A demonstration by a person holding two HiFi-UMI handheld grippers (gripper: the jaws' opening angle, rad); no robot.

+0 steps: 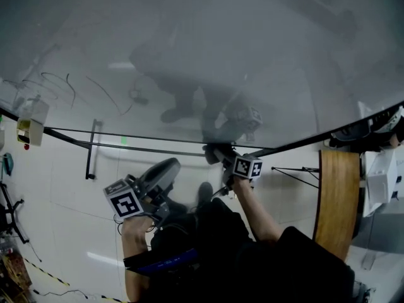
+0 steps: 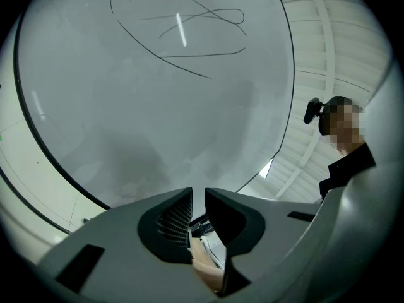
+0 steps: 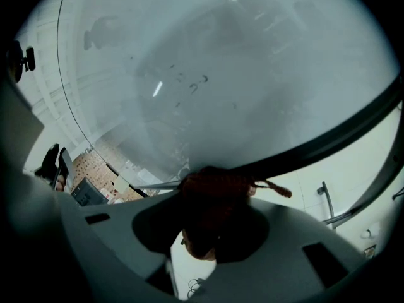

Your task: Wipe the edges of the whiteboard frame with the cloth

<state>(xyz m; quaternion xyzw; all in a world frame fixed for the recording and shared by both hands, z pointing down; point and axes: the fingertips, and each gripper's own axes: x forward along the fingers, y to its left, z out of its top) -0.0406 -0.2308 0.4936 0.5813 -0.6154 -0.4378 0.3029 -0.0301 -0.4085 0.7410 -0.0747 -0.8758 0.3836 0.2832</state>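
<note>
1. the cloth (image 3: 213,191) is a dark reddish, bunched piece. it sits clamped in the right claw (image 3: 214,197), with a loose tassel (image 3: 278,190) trailing out at 3 o'clock in the right gripper view.
2. in the head view the cloth (image 1: 212,151) meets the black whiteboard frame (image 1: 328,134) along the lower edge of the whiteboard (image 1: 189,43). the right claw (image 1: 221,158) is just behind it.
3. we judge the cloth to be light, soft and limp. it should fold around the narrow frame edge rather than skate over it, but it has no stiffness of its own, so the pressure must come from the claw.
4. the hold looks sound to us, taken on the thick middle of the bunch. a grip on the tassel or a thin corner would probably let it pull free or flap.
5. the frame (image 3: 341,131) looks rigid and smooth, so a firm drag along it seems safe.
6. the left claw (image 2: 198,197) has its jaws drawn almost together on nothing. in the head view it hangs at 8 o'clock of the right one (image 1: 169,166), apart from the board.
7. pen strokes (image 2: 189,30) mark the board face.
</note>
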